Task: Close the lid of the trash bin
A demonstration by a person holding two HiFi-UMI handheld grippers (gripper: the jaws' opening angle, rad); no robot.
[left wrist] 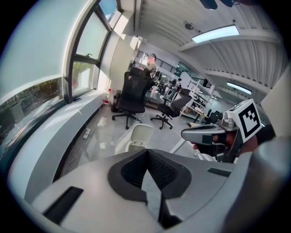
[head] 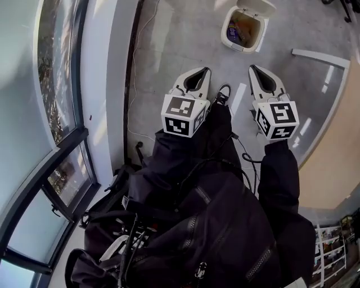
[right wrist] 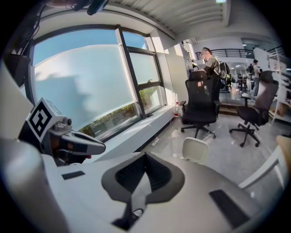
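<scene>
A white trash bin [head: 243, 29] stands on the grey floor ahead of me, and its lid [head: 256, 7] is tipped up behind the opening, so rubbish shows inside. My left gripper [head: 205, 70] and right gripper [head: 253, 67] hang side by side in the air, well short of the bin, both shut with nothing between the jaws. In the left gripper view the shut gripper [left wrist: 146, 151] points toward the bin's raised lid [left wrist: 139, 135], with the right gripper [left wrist: 213, 135] beside it. The right gripper view shows its own shut tips [right wrist: 145, 155], the bin [right wrist: 195, 150] beyond and the left gripper [right wrist: 72, 143] alongside.
A window wall with a low sill [head: 107, 112] runs along the left, and a cable [head: 134, 84] trails on the floor. Black office chairs [right wrist: 200, 109] and a person [right wrist: 210, 61] are farther back. A white-edged table [head: 329, 84] stands at the right.
</scene>
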